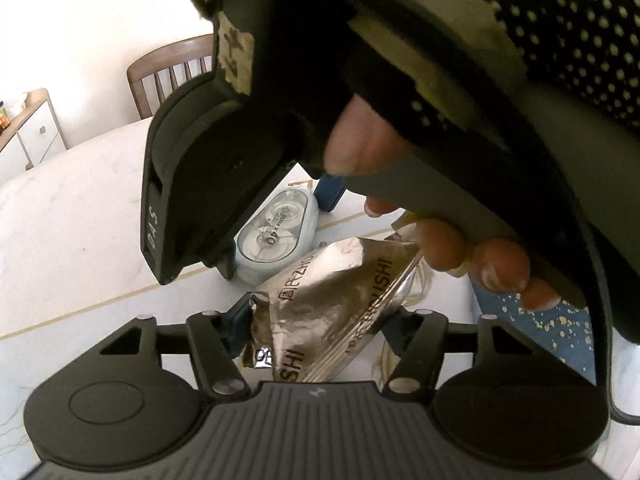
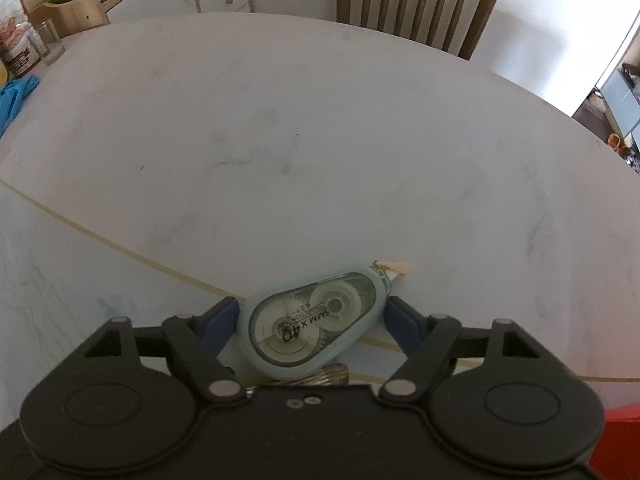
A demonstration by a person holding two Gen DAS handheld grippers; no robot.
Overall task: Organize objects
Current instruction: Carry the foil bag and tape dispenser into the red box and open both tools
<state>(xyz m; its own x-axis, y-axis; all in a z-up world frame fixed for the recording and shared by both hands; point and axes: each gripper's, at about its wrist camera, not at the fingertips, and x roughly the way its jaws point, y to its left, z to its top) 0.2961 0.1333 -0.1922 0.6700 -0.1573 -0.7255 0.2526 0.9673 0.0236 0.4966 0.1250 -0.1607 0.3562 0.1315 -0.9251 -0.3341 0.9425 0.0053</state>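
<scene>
While the left gripper points down at the white marble-look table, its blue-padded jaws sit on either side of a crumpled silver foil packet with dark lettering. The pads look to be against the packet's sides, so I read it as gripped, though the contact is partly hidden. Just beyond lies a pale blue teardrop-shaped correction tape dispenser, flat on the table. The right gripper hangs over it, held by a hand in a black dotted glove. Past the table stands a brown wooden slat-back chair.

In the right wrist view, the dispenser lies between the right gripper's two blue pads. The jaws stand fairly wide: the left pad looks to be at the dispenser's edge, while the right pad is close, with a sliver of gap I can't confirm, so this is no firm grip yet. An edge of the silver packet peeks out below the dispenser. A clear drinking glass and a bright blue cloth sit at the far left rim.

Progress, as a judgement: early. Both items are still on the table, close together; no target bin or spot is visible. Still to do: closing on the dispenser, lifting both, placing them.
</scene>
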